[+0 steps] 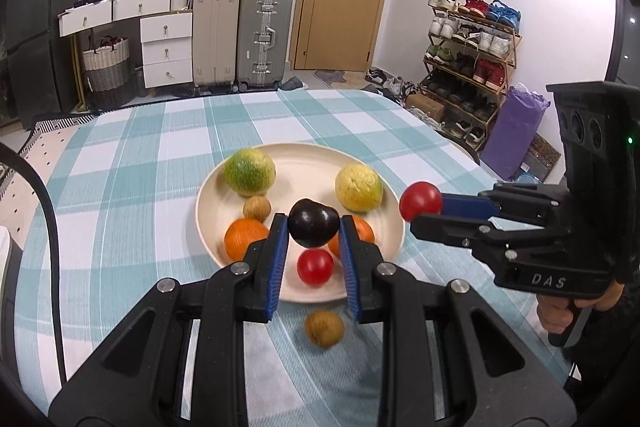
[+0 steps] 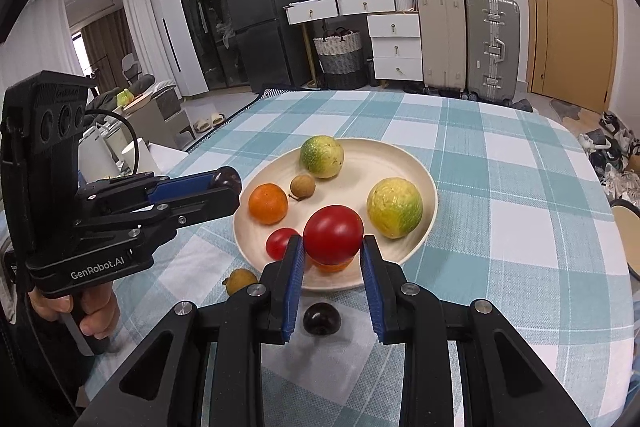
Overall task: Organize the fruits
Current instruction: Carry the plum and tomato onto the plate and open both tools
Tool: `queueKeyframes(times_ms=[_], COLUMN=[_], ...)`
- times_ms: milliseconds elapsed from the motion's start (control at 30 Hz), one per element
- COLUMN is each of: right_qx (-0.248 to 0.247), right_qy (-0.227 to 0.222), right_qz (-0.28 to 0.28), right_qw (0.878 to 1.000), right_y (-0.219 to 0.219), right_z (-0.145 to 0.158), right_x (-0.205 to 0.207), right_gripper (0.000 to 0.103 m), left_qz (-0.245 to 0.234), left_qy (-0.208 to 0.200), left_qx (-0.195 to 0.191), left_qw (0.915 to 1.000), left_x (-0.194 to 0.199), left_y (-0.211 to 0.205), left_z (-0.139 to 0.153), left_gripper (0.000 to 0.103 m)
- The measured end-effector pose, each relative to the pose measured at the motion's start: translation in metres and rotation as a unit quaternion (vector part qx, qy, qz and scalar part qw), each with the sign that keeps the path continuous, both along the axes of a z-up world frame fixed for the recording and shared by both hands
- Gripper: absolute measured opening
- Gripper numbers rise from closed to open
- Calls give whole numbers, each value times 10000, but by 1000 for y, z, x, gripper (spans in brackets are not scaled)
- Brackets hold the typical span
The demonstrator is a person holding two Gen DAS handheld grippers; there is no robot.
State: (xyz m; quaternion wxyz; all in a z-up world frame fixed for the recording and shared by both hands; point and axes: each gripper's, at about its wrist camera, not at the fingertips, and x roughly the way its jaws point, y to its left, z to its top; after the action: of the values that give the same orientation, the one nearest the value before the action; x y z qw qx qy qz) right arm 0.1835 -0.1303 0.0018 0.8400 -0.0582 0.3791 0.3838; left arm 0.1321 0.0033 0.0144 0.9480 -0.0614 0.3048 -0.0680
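Observation:
A cream plate (image 1: 372, 163) (image 2: 424, 179) on the checked tablecloth holds a green-yellow citrus (image 1: 249, 171) (image 2: 322, 155), a yellow citrus (image 1: 358, 188) (image 2: 394, 207), two oranges (image 1: 245, 238) (image 2: 268, 203), a longan (image 1: 257, 209) (image 2: 302, 185) and a small tomato (image 1: 315, 267) (image 2: 280, 242). My left gripper (image 1: 314, 229) (image 2: 232, 183) is shut on a dark plum (image 1: 313, 223) above the plate's near side. My right gripper (image 2: 333, 245) (image 1: 420, 207) is shut on a red tomato (image 2: 333, 235) (image 1: 420, 201) above the plate's edge.
A loose longan (image 1: 324, 327) (image 2: 240, 281) and another dark plum (image 2: 322, 319) lie on the cloth (image 1: 132, 187) in front of the plate. A round object (image 2: 628, 227) sits at the table's right edge. Suitcases, drawers and a shoe rack stand beyond.

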Motion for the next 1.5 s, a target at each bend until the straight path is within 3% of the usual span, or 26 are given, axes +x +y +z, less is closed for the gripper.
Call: queueKeyframes(times_ms=[733, 1500], right_qx=[-69, -287], right_qy=[109, 278], right_qz=[-53, -47], right_qw=[9999, 9992], right_y=[25, 41], right_z=[-8, -29], right_x=[29, 47], right_gripper=[29, 29], left_qz=[122, 7], left_qy=[234, 391], left_qx=[-90, 247], left_qw=[9996, 9989], left_x=[60, 69], left_y=[9, -2], left_z=[-25, -39], left_gripper=[23, 23])
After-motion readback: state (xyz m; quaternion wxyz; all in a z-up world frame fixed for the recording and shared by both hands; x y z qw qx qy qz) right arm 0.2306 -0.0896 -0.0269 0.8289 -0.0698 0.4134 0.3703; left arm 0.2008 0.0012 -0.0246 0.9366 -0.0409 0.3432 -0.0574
